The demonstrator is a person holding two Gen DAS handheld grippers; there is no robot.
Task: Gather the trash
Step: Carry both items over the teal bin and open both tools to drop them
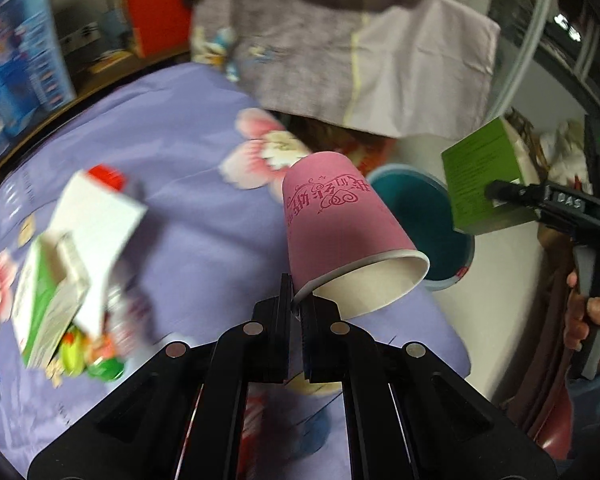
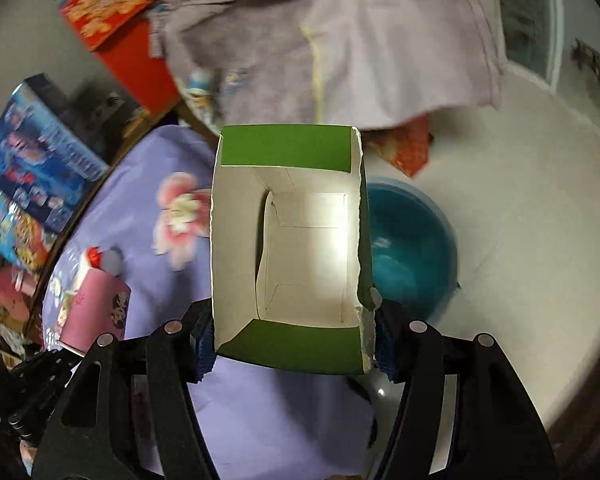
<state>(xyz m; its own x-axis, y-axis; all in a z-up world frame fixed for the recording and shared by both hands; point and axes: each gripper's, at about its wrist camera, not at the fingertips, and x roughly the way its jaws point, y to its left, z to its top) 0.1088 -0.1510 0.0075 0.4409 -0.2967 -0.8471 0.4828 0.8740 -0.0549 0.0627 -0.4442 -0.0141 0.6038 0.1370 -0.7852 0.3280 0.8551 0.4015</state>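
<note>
Two hand-held grippers carry trash beside a teal bin.

The left hand-held gripper pinches a pink paper cup by its rim past the edge of a lilac-clothed surface – probably a desk; the right hand-held gripper grips an open green carton.

Left hand-held gripper pointing steeply down, jaws pinching shut on a rim, right hand-held gripper angling down, jaws clamping wide, a hand gripping its handle
</note>
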